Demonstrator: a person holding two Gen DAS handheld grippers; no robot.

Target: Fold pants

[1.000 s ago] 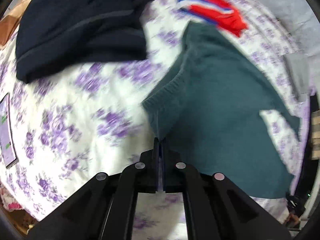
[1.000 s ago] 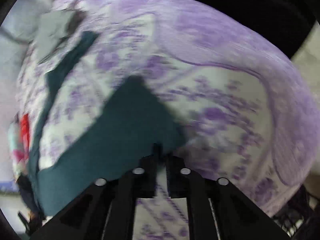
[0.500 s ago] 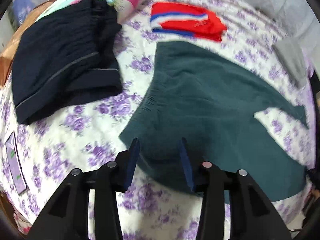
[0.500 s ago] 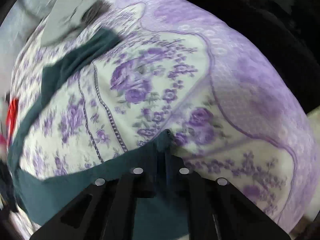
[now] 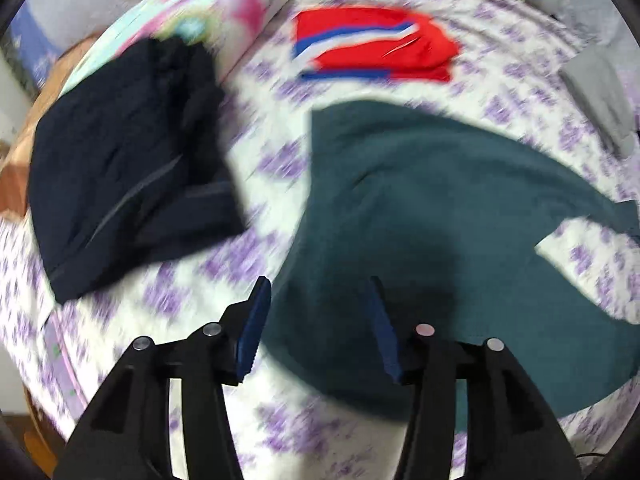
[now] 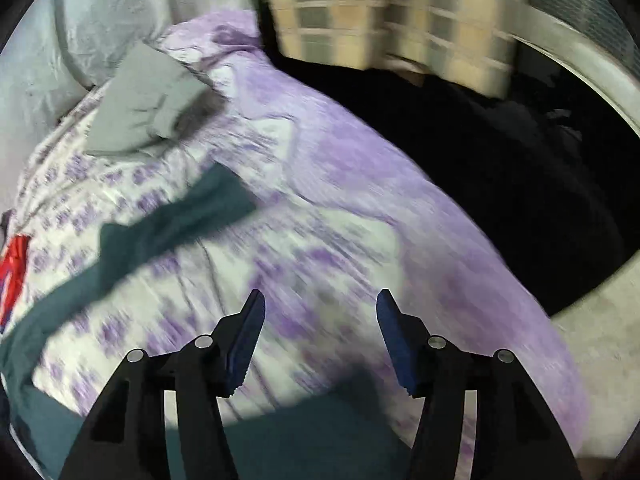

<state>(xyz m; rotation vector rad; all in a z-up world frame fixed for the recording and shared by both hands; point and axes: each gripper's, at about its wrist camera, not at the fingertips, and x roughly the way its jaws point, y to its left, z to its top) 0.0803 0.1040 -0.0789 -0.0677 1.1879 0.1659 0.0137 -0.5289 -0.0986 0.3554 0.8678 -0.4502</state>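
Observation:
The dark green pants lie spread flat on the white bedspread with purple flowers, waist end near the middle, two legs running right. My left gripper hovers above the waist edge, its jaws opening, with nothing pressed between the blue pads. In the right wrist view one green leg stretches away at left and more of the green pants fills the bottom edge. My right gripper hangs over the bedspread, its jaws opening and holding nothing.
Dark navy shorts lie at left beside a colourful pillow. A folded red, white and blue garment sits at the back. A grey folded cloth lies near the far corner. Beyond the bed's right edge is dark floor.
Both grippers have let go of the green pants and gone from shut to open. Both have lifted and pulled back from the cloth, which now lies flat on the bed.

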